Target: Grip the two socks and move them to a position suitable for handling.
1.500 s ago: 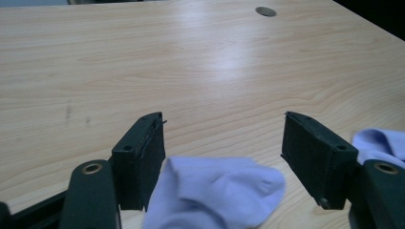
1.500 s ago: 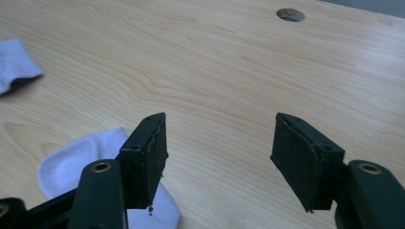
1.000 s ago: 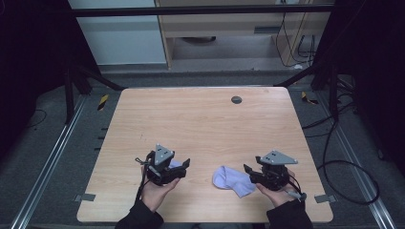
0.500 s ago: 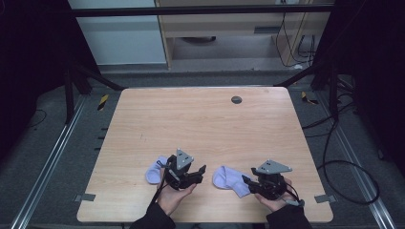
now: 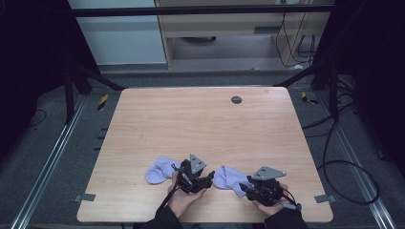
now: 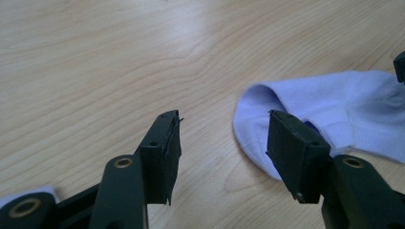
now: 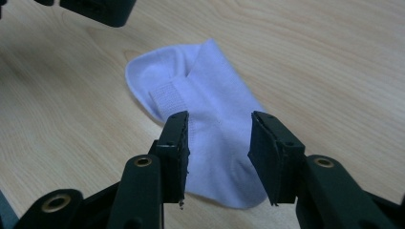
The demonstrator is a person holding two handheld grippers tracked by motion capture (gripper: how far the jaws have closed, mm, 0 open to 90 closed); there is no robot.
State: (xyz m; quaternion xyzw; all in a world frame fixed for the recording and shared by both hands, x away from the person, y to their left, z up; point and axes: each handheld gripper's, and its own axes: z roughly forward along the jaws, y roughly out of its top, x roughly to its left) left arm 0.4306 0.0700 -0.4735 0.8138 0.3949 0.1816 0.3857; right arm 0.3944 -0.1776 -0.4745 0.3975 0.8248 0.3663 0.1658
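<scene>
Soft knit cloth sock [image 7: 215,124], smooth wood-grain table [image 5: 200,124]

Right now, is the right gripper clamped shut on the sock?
No, the right gripper stands open, jaws apart above the pale sock lying flat on the table.

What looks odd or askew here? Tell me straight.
Nothing is damaged or spilled. The two pale socks lie apart on the table: the left sock beside the left gripper, the right sock crumpled, its cuff folded over, before the open right gripper.
</scene>
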